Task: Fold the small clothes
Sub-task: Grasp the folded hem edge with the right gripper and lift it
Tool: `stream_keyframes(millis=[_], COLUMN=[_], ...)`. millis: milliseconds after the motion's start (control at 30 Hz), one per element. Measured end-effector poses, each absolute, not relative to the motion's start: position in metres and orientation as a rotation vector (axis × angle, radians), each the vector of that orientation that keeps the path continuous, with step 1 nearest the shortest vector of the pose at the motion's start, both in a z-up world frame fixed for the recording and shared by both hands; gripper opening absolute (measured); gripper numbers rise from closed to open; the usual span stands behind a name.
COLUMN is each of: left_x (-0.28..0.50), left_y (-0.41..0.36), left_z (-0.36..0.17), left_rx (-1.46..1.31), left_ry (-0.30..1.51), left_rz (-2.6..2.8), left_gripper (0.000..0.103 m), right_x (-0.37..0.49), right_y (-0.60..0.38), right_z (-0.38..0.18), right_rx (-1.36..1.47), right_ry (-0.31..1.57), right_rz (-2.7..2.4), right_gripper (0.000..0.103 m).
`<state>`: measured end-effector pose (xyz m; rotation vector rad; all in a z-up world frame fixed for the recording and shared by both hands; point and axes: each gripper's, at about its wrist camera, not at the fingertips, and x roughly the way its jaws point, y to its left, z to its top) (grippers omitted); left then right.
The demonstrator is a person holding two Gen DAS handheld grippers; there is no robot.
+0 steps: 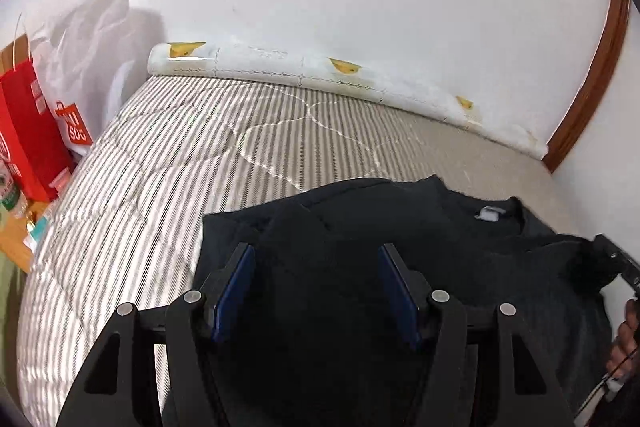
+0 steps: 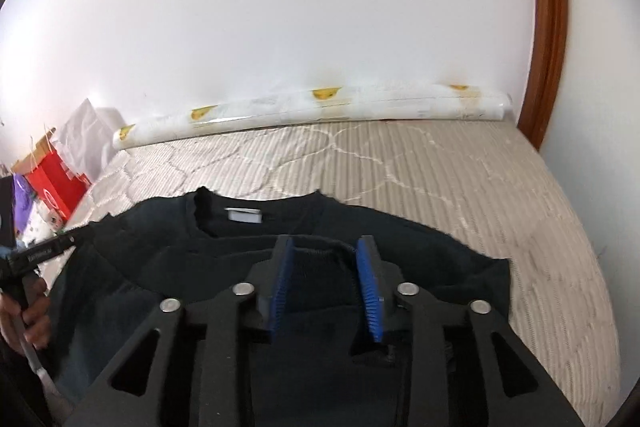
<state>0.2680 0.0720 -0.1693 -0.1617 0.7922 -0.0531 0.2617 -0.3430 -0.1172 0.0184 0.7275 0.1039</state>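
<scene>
A black sweatshirt (image 1: 400, 227) lies on the striped bed cover, its collar with a white label (image 2: 244, 215) toward the wall. Its lower part is folded up over the chest. My left gripper (image 1: 316, 251) hovers over the garment's left half, its blue pads wide apart with nothing pressed between them. My right gripper (image 2: 326, 241) is over the folded-up hem (image 2: 320, 251), whose ribbed edge shows in the gap between the pads; the pads stand apart and do not press on it. Each view catches a hand (image 2: 32, 307) on the other gripper's handle at its edge.
A rolled white mat with yellow marks (image 2: 320, 107) lies along the wall at the far edge of the bed (image 2: 480, 179). A red paper bag (image 1: 28, 131) and a white shopping bag (image 1: 80, 39) stand off the bed's left side. A brown door frame (image 2: 548, 27) rises at right.
</scene>
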Motion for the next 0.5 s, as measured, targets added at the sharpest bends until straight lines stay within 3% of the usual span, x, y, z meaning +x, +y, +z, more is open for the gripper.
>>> stream_keyframes(millis=[200, 500], left_x=[0.285, 0.291], left_y=[0.071, 0.073], left_z=[-0.181, -0.189], left_rx=[-0.091, -0.105], left_ry=[0.822, 0.844], left_rz=[-0.037, -0.06], left_gripper=[0.061, 0.061], right_x=[0.265, 0.275], right_y=[-0.378, -0.381], right_z=[-0.139, -0.107], right_rx=[-0.012, 0.023], right_ry=[0.76, 0.696], right_rz=[0.027, 0.045], right_gripper=[0.054, 0.054])
